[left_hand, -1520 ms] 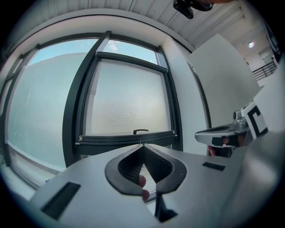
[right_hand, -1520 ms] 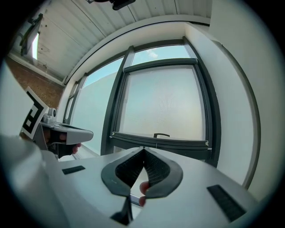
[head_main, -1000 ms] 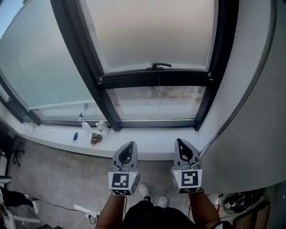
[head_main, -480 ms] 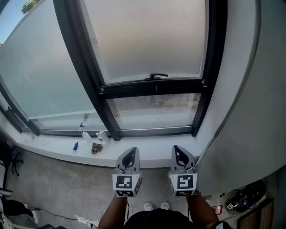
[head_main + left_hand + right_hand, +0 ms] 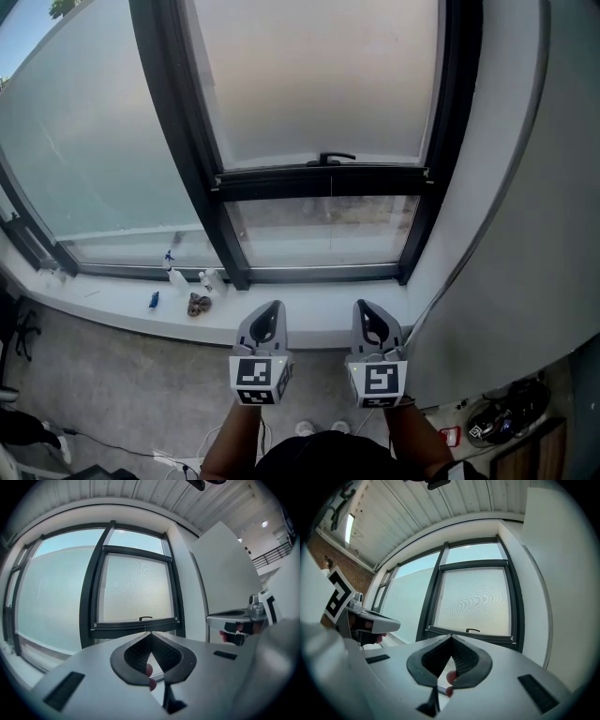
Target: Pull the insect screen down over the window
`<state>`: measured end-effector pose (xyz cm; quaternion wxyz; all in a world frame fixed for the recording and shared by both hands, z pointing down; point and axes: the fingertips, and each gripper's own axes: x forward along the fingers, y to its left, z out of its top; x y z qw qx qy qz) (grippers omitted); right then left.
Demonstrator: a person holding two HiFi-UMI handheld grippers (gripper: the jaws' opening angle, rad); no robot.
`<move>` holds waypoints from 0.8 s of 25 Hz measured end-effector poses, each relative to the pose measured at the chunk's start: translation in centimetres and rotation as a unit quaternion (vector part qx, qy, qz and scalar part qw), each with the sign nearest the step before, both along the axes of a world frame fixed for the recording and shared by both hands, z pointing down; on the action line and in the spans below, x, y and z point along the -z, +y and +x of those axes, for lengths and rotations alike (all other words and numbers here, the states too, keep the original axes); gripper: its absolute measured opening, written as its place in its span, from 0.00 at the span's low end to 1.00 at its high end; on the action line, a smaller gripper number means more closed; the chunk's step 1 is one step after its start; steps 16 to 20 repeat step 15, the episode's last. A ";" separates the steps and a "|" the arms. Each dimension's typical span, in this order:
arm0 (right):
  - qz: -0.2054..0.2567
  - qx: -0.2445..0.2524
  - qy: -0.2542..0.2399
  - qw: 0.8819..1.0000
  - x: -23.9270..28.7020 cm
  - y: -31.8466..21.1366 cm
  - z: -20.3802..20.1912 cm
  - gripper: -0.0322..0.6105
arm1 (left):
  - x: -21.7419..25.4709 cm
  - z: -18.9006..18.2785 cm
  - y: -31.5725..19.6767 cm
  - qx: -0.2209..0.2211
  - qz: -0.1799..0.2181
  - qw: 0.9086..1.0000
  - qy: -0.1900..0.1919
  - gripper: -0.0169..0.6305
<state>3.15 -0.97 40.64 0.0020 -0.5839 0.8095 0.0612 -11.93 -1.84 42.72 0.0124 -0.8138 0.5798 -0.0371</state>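
Note:
The insect screen (image 5: 314,80) covers the upper part of the right window. Its dark bottom bar (image 5: 323,180) carries a small handle (image 5: 335,157); clear glass shows below the bar. My left gripper (image 5: 273,307) and right gripper (image 5: 362,307) are held side by side over the sill, pointing at the window and well short of the bar. Both are shut with nothing between the jaws. In the left gripper view the handle (image 5: 146,618) lies straight beyond the closed tips (image 5: 151,634). In the right gripper view the handle (image 5: 473,630) sits just right of the tips (image 5: 451,637).
The white sill (image 5: 309,314) holds spray bottles (image 5: 176,275) and a small brown item (image 5: 198,304) at its left. A white wall (image 5: 525,234) stands close on the right. A large fixed pane (image 5: 84,159) fills the left. Cables lie on the floor (image 5: 112,394).
The right gripper has drifted a little left, closer to the left one, and the view has shifted slightly. Both grippers stay shut and empty.

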 end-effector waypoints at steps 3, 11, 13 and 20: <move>-0.003 -0.007 0.012 1.000 -0.4 -0.2 0.0 0.05 | -0.1 -0.1 -0.1 -0.002 -0.004 1.000 -0.002 0.03; -0.012 -0.006 0.021 1.000 -1.4 -0.1 -0.5 0.05 | -0.7 -0.8 0.3 0.003 -0.010 1.000 0.003 0.03; -0.012 -0.008 0.012 1.000 -1.2 0.0 -0.7 0.05 | -0.7 -1.0 0.3 0.005 -0.012 1.000 0.003 0.03; -0.010 -0.008 0.010 1.000 -1.0 0.0 -0.8 0.05 | -0.7 -1.1 0.3 0.006 -0.013 1.000 0.003 0.03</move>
